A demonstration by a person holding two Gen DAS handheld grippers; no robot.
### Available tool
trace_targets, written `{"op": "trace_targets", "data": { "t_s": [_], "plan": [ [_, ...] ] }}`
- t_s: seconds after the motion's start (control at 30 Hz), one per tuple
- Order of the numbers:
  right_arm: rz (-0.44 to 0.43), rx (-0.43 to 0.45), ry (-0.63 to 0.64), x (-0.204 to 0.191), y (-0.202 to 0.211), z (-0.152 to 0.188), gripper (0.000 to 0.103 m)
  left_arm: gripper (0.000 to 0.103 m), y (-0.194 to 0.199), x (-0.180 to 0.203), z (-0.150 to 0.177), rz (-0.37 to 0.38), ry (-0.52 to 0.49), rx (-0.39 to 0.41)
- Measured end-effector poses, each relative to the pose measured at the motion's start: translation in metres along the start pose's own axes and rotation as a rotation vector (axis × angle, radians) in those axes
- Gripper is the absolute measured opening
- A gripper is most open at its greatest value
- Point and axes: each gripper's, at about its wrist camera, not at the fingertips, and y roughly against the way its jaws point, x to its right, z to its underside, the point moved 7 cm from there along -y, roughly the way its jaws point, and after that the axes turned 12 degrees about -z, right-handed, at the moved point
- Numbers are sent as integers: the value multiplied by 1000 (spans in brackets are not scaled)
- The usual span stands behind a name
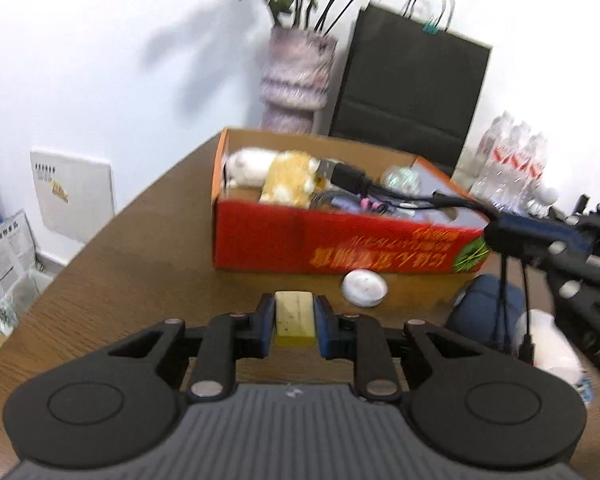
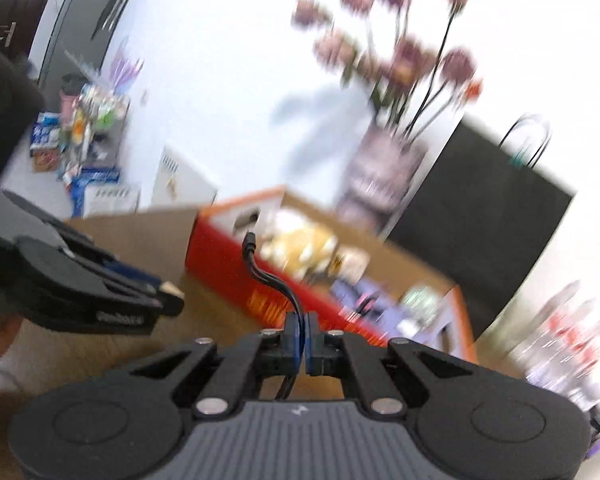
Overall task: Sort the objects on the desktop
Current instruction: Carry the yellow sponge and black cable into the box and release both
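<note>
Item one: pale yellow eraser-like block (image 1: 294, 318), a small rectangular bar with dark specks on its top face; it was clamped across its short width between the blue pads of the left gripper (image 1: 294, 322), clear of the wooden desk (image 1: 140, 264) and short of the red carton (image 1: 340, 246); judged light, firm with slight give, and not fragile; the grip on its two long flat sides looked sound, since those faces sat parallel to the pads.

Item two: black cable (image 2: 278, 284), thin and limp; it was pinched near mid-length by the right gripper (image 2: 302, 340), whose fingers stood fully closed on it; one plug end curled upward ahead of the fingers, and the rest hung below, seen in the left wrist view as strands trailing down; judged very light but floppy and prone to snag on the carton's rim or swing; a hold nearer the plug would tame it better.

Destination: the red carton, open-topped, already held a white plush toy (image 1: 246, 168), a yellow plush toy (image 1: 290, 178), another black cable with a plug (image 1: 350, 178) and blurred small items.

Remaining on the desk: a white round puck-like object (image 1: 364, 288) just before the carton; a dark blue rounded object (image 1: 488, 312) and something white beside it, too blurred to name.

Background: vase of dried flowers (image 1: 298, 80); black paper bag (image 1: 412, 92); pack of water bottles (image 1: 512, 164).
</note>
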Motion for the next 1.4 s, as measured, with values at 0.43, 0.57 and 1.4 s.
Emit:
{"op": "trace_targets", "data": {
  "t_s": [0.43,0.57,1.4],
  "plan": [
    [57,105,-169,86,40,-37,1,22,7,10,-82,41,-1,110],
    [60,91,-236,130,3,-51,1,22,-41,11,-119,-14,-29,80],
    [-129,-468,-569,216,-251,60,17,48,-195,26,-122,-134,-177,-183]
  ]
}}
